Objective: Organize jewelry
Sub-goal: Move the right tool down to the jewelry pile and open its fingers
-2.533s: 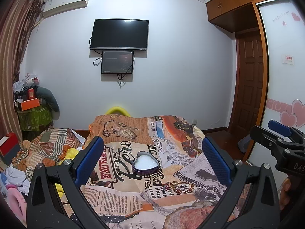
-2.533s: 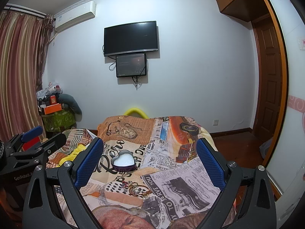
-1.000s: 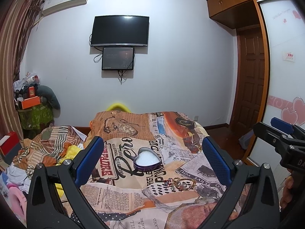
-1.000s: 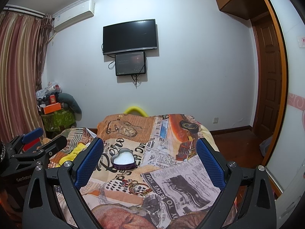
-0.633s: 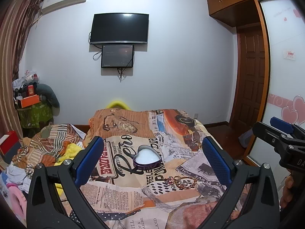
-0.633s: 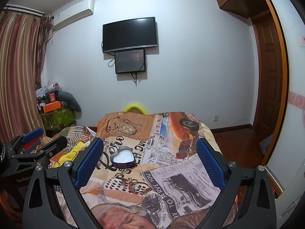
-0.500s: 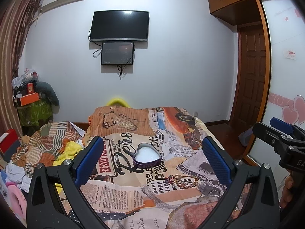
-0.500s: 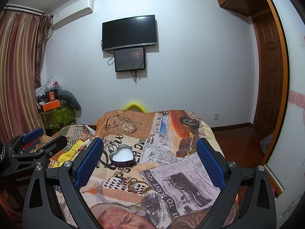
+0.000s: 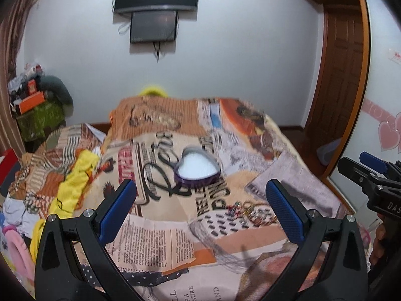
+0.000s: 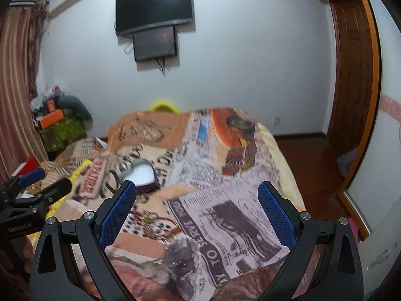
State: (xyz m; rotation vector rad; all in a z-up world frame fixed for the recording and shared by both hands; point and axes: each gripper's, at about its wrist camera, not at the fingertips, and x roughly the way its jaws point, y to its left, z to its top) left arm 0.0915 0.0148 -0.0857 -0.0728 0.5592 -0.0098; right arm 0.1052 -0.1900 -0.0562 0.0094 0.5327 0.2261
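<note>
Jewelry (image 9: 250,212) lies in a small tangle on the newspaper-print bedspread (image 9: 160,235), a mix of gold-toned loops and small colored bits whose separate pieces are too small and blurred to tell apart. Beyond it sits a heart-shaped box (image 9: 196,167) with a purple wall and a white inside; nothing can be made out in it.

The left gripper (image 9: 200,208) is released, its blue pads spread wide with nothing between them. Seen along its fingers, the box sits ahead between the pads, and the tangle lies just inside the right-hand pad, nearer than the box. The right gripper (image 10: 196,210) is likewise spread wide and grasps nothing. In its view the box (image 10: 140,174) sits just beyond its left-hand pad, whose tip covers the lower edge, and the jewelry (image 10: 155,225) lies close beside that same pad, partly behind it. Both views are smeared, so print and trinkets read softly.

Each gripper shows at the edge of the other's view, cut off by the frame. A dark television (image 10: 154,13) hangs on the far wall, a smaller screen (image 10: 155,42) under it.
</note>
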